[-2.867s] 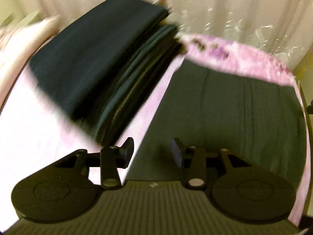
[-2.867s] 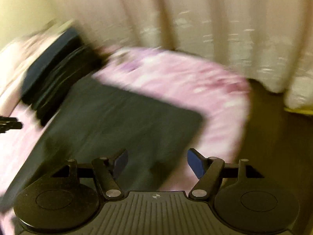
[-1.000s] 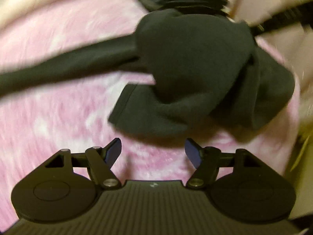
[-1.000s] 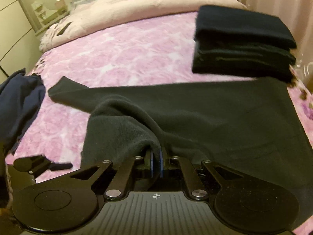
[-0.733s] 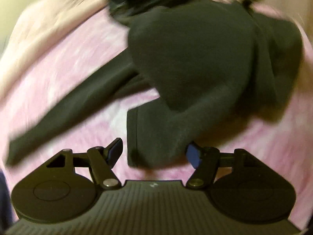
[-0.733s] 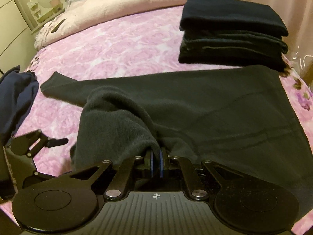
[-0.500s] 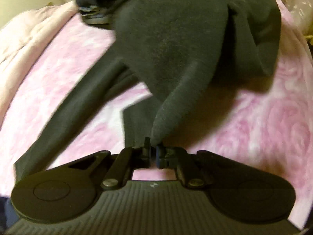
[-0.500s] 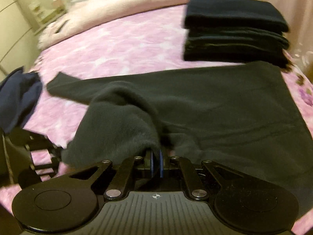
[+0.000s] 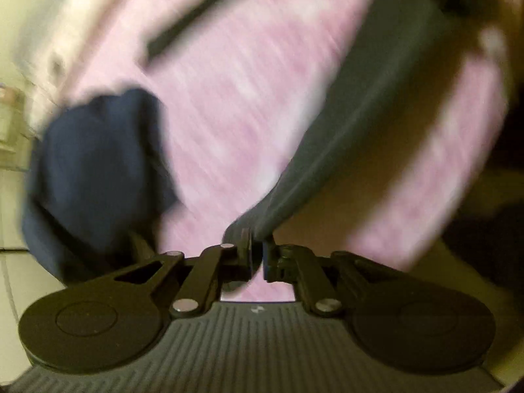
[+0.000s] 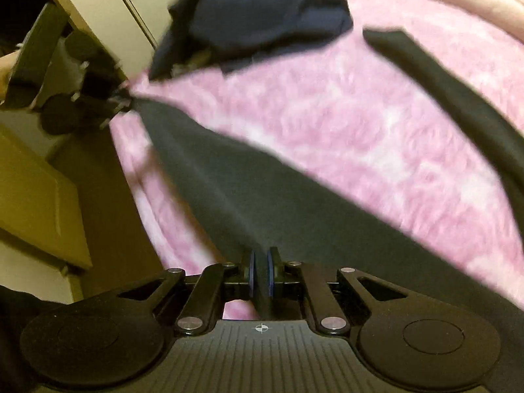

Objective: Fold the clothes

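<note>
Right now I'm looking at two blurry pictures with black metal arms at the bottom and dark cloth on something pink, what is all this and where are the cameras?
There is no robot here. A person holds a hand tool in each hand, each ending in two-fingered tongs, with a wide-angle camera mounted just behind them. So each picture looks forward along one tool.

One picture comes from the left tongs, the other from the right tongs. The right view also catches the left tool at its left edge.

The surface is a bed with a pink floral cover. Across it lies a dark grey fleece garment, and both tongs are shut on its edge, stretching it between them; the left ones have just eased open a touch, cloth still between them. One sleeve trails across the cover. A crumpled navy garment waits near the bed's edge.
</note>
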A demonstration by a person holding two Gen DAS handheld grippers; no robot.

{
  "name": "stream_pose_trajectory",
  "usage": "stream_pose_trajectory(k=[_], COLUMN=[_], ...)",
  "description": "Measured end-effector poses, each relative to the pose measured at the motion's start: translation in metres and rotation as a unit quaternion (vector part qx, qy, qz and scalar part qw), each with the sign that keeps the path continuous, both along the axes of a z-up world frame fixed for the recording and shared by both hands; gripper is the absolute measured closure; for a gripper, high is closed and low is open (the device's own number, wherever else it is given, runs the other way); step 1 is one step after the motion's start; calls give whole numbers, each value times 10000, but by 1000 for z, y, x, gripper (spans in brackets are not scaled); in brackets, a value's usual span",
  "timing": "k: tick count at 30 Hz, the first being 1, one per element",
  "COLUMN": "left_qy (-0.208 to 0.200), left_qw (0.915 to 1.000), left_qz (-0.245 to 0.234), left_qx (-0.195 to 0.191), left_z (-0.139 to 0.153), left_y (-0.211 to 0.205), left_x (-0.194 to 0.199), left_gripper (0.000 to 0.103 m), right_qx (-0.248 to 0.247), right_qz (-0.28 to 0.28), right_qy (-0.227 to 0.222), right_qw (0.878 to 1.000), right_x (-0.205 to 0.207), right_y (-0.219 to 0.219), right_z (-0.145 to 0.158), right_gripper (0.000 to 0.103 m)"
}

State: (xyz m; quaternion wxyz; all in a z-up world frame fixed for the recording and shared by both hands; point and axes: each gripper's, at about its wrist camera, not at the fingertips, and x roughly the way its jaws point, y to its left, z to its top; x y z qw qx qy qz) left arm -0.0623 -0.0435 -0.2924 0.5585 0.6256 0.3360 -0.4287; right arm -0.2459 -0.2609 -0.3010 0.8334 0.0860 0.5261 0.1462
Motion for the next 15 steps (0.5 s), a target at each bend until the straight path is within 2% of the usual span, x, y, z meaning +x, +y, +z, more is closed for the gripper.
stream_pose_trajectory(k=[1, 3, 5, 7, 11, 13, 14, 15], left_qy=[129, 401, 624, 820, 1103, 1183, 1193, 1187], left_qw=[9998, 9978, 9930, 9846, 9695, 9679, 9691, 9711], left_qz=[131, 518, 984, 1427, 1876, 1860, 1780, 1666], left_qx=[122, 107, -197, -594, -1131, -1210, -1223, -1233], left_z=[-10, -21, -17, -12, -17, -22, -24, -25], left_y=[11, 32, 44, 47, 38, 30, 27, 23], left_x=[1, 7, 18, 30, 48, 52, 51, 50], left_gripper=[94, 92, 90, 86, 80, 80, 80, 80], right_qx=[2, -61, -216, -319, -346, -456, -488, -504], right_qz=[-94, -331, -507, -803, -1540, -1898, -2091, -2226], right_qy=[117, 349, 544, 666, 826, 890, 869, 816], right_qw=[9999, 9988, 9970, 9940, 9840, 9767, 9728, 9702], right_x=[-3, -11, -15, -20, -23, -22, -22, -23], right_y=[0, -5, -9, -13, -21, -25, -26, -29], right_z=[-3, -7, -7, -4, 0, 2, 5, 9], right_gripper=[98, 98, 98, 98, 97, 68, 38, 35])
